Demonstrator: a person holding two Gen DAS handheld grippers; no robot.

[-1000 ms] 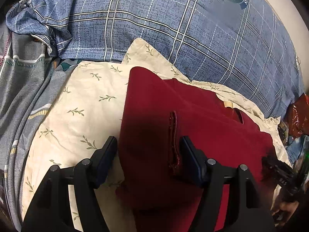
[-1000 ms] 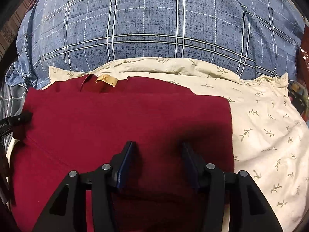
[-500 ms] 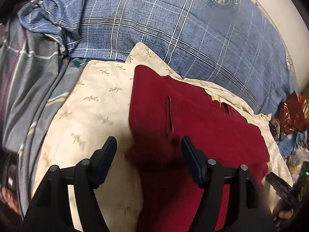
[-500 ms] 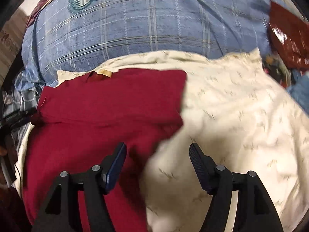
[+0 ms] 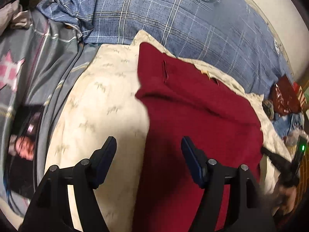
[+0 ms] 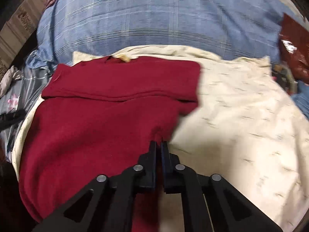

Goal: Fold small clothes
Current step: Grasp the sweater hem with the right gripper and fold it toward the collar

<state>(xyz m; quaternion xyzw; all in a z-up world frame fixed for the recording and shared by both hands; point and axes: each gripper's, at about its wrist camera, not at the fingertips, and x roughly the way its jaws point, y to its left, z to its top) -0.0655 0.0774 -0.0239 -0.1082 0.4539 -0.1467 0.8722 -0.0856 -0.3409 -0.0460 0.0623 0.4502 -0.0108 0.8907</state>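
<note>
A dark red garment lies on a cream leaf-print cloth, its top part folded down over the body. My left gripper is open, its fingers straddling the garment's left edge. In the right wrist view the red garment fills the left half, with a fold line across it. My right gripper is shut on the garment's right edge, near the cream cloth.
A blue plaid duvet lies behind the cloth. Grey patterned bedding is bunched at the left. A dark red shiny packet and clutter sit at the right. The right gripper also shows at the lower right of the left wrist view.
Both grippers drew back toward the garment's near part. The right gripper moved to the garment's right edge and closed on it. The left gripper stayed open.
</note>
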